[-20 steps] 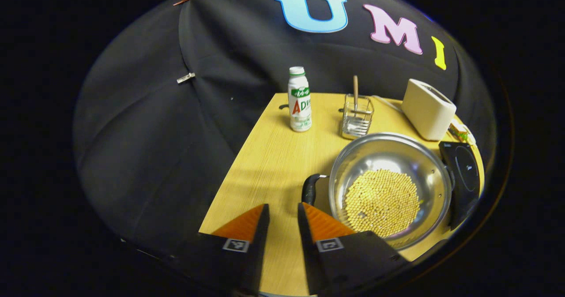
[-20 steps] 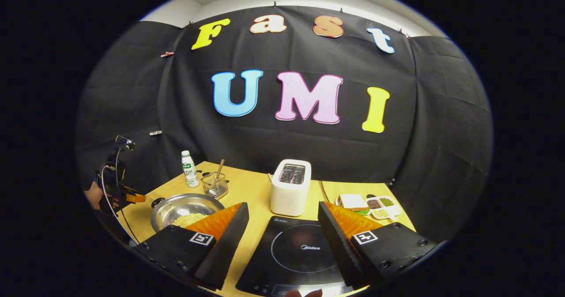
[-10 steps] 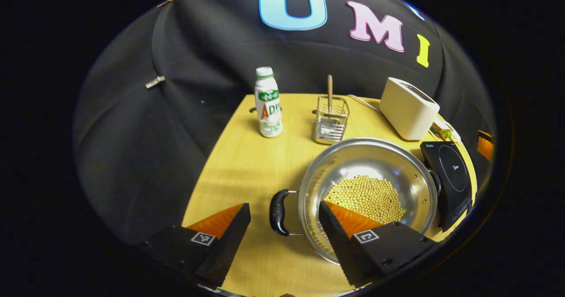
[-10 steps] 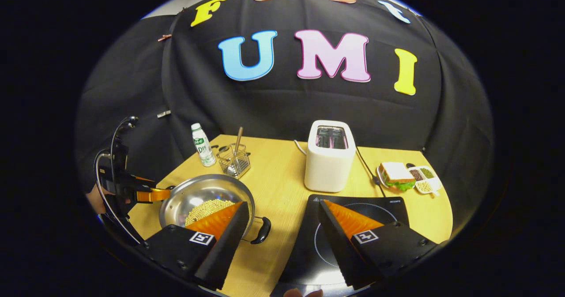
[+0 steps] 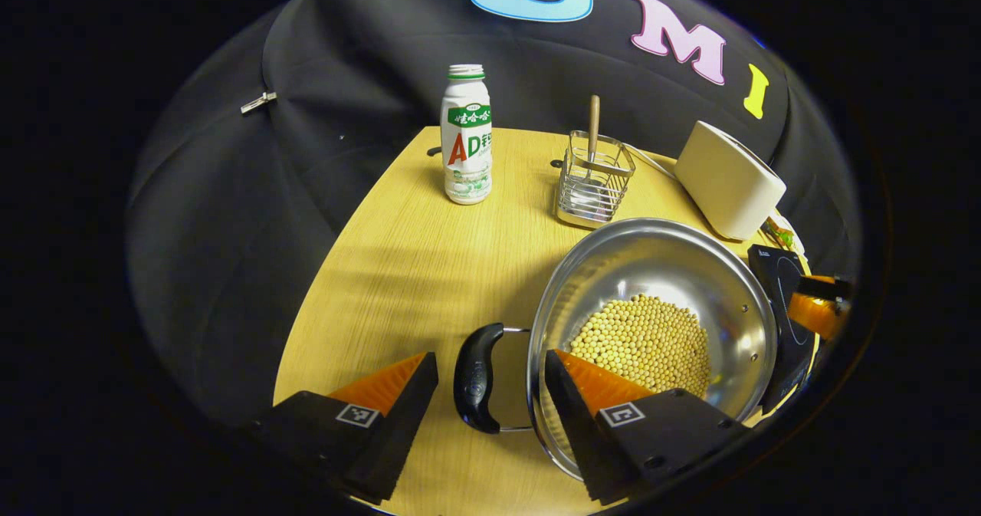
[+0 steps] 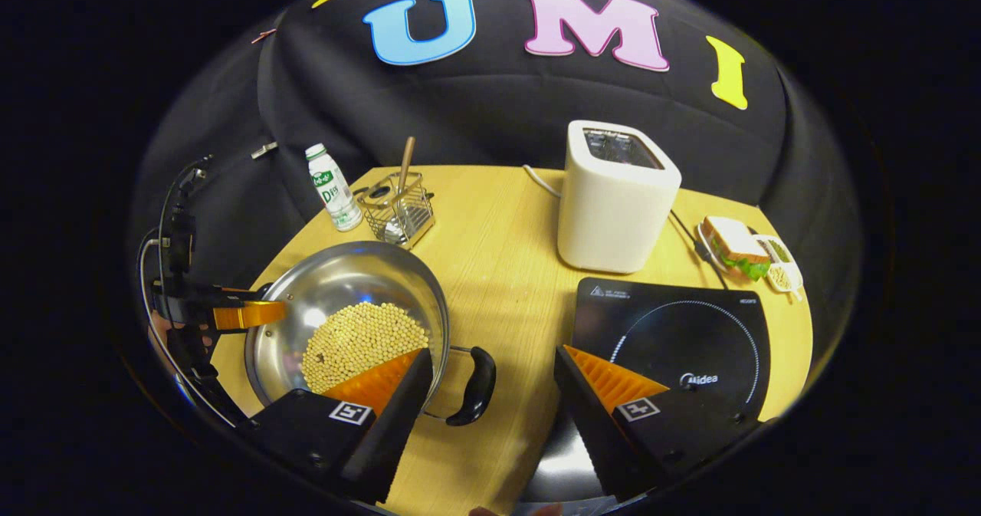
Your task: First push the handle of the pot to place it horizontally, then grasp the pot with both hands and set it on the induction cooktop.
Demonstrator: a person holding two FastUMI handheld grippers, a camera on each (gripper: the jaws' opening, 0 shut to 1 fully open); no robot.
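Table (image 6: 506, 271): pot and induction cooktop side by side along its near edge, apart, a strip of bare wood between them; pot towards the left corner, induction cooktop (image 6: 674, 340) towards the right corner, bare.

Pot (image 5: 659, 286): steel, holds a layer of pale beans (image 5: 642, 341), not yet lifted; handles look level, so I judge the pushing step done and the two-handed grasp in hand.

Left gripper (image 5: 490, 393): fingers spread wide, straddling the left handle (image 5: 475, 378), no contact seen.

Right gripper (image 6: 490, 389): fingers spread, right handle (image 6: 474, 386) between them, untouched.

Next move, by my judgement: both grippers close on their handles together, then a level lift so the beans stay in, rightwards onto the induction cooktop.
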